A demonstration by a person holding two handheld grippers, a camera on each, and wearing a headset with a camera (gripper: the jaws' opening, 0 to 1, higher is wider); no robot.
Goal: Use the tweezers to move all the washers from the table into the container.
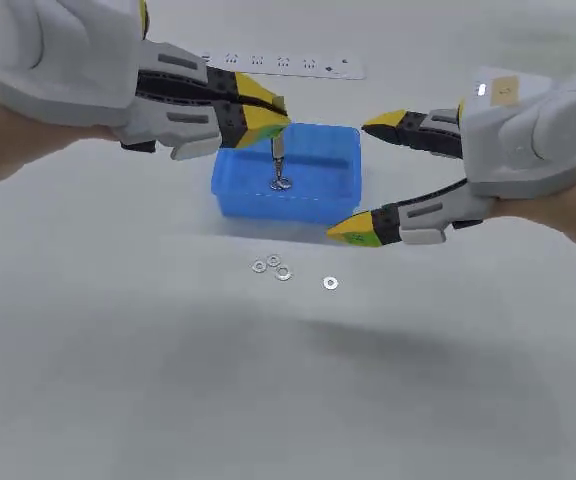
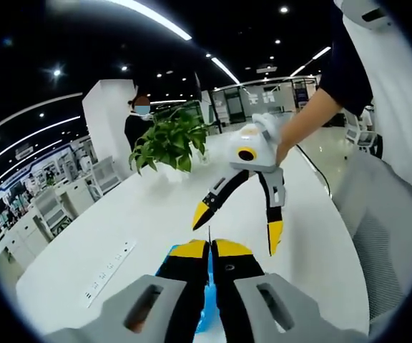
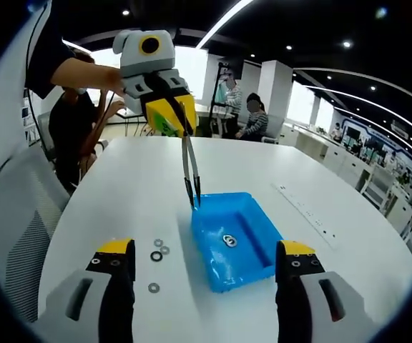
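My left gripper [image 1: 273, 118] is shut on slim metal tweezers [image 1: 277, 155], which point down over the blue container [image 1: 333, 160]. In the right gripper view the tweezers [image 3: 190, 171] end just above the container's near-left rim [image 3: 213, 275]. A washer [image 3: 229, 240] lies on the container's floor. Several washers [image 1: 273, 266] lie on the white table in front of the container, one [image 1: 330, 283] a little apart to the right. My right gripper [image 1: 351, 178] stands open at the container's right side, with nothing between its jaws.
A white power strip [image 1: 283, 65] lies on the table behind the container. In the left gripper view a potted plant [image 2: 167, 146] stands at the far end of the table. A mesh chair [image 3: 20, 236] stands beside the table's edge.
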